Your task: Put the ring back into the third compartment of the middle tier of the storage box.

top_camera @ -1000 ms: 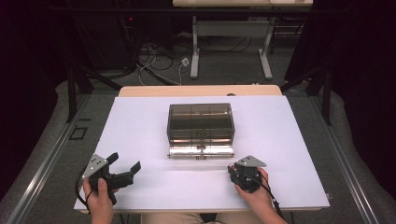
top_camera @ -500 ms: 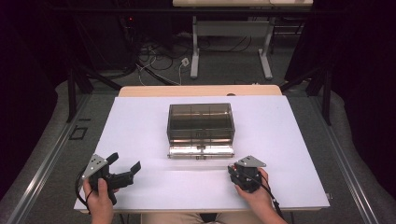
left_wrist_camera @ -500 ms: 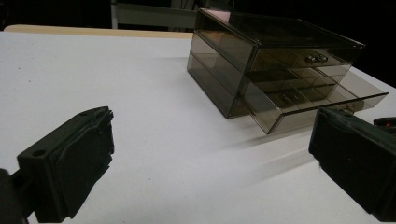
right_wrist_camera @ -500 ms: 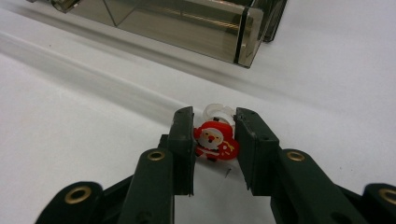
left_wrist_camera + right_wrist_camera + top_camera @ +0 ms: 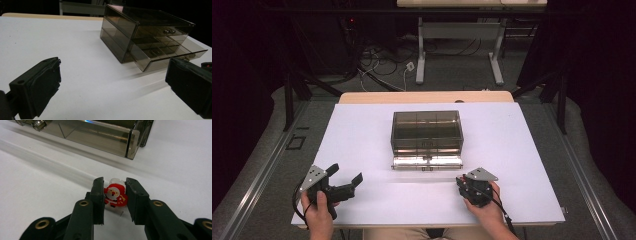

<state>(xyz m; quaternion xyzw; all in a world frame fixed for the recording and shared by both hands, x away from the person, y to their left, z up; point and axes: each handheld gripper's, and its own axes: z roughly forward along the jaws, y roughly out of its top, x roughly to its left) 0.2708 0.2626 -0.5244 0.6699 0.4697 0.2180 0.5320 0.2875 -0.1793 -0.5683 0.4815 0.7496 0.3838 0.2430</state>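
- Your right hand-held gripper [image 5: 114, 195] is clamped on a small red-and-white Santa figure [image 5: 114, 196]; both jaw pads press its sides, and it sits low over the white counter [image 5: 37, 182], though you cannot tell whether its base touches
- A pale, translucent piece rises behind the Santa's hat; what it is stays hard to make out
- From the high view that right hand-held gripper [image 5: 475, 187] sits near the counter's front edge, just in front of the box's right end, and the Santa is hidden under it and its grey plate
- Your left hand-held gripper [image 5: 343, 182] rests toward the front left with its jaws spread wide and nothing between them; in its own view both jaws are cut off by the frame
- The smoky transparent plastic drawer box [image 5: 427, 131] stands mid-counter, its bottom drawer [image 5: 170, 56] pulled out toward you
- Small metal knobs show on the drawer fronts; whatever the drawers hold is too dim to read through the tinted walls
- The room beyond the counter is dark, with only desk legs and cables on the floor discernible
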